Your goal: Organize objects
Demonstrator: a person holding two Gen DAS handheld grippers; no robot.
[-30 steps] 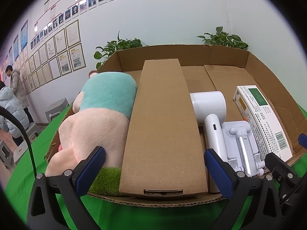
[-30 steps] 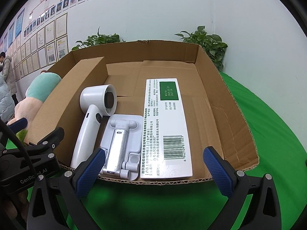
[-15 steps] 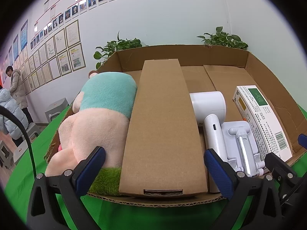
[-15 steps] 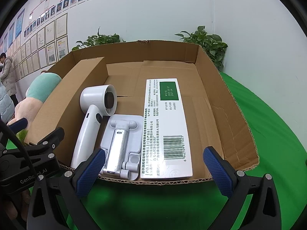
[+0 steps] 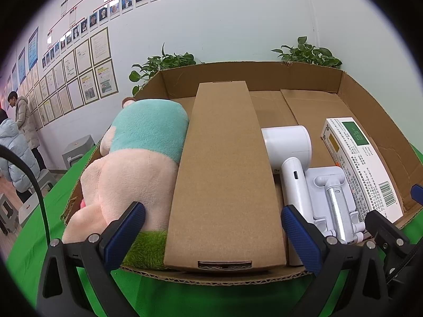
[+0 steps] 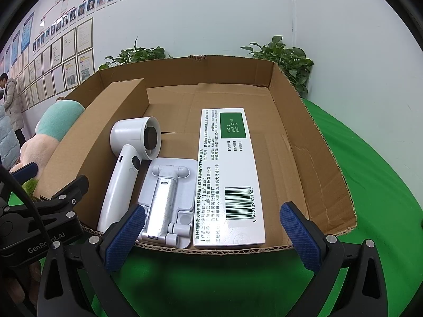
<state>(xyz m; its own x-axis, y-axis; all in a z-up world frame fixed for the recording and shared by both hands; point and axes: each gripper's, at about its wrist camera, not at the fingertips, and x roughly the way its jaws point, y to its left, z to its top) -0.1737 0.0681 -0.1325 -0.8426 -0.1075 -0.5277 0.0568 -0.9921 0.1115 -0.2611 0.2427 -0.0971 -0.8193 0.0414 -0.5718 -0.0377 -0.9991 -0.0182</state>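
Observation:
An open cardboard tray box [image 5: 370, 111] [image 6: 317, 137] sits on the green table. Inside it lie a pink and teal plush toy [image 5: 132, 158] at the left, a long brown carton [image 5: 224, 171], a white hair dryer [image 5: 290, 153] [image 6: 129, 153], a white phone stand [image 5: 333, 192] [image 6: 169, 192] and a white medicine box [image 5: 362, 163] [image 6: 230, 174]. My left gripper [image 5: 211, 235] is open and empty in front of the box's near edge. My right gripper [image 6: 211, 237] is open and empty in front of the phone stand and medicine box.
The green cloth [image 6: 370, 185] covers the table around the box. Potted plants [image 5: 164, 63] [image 6: 288, 58] stand behind it against the wall. People [image 5: 15, 142] stand at the far left. The left gripper's body [image 6: 39, 224] shows at the right view's left edge.

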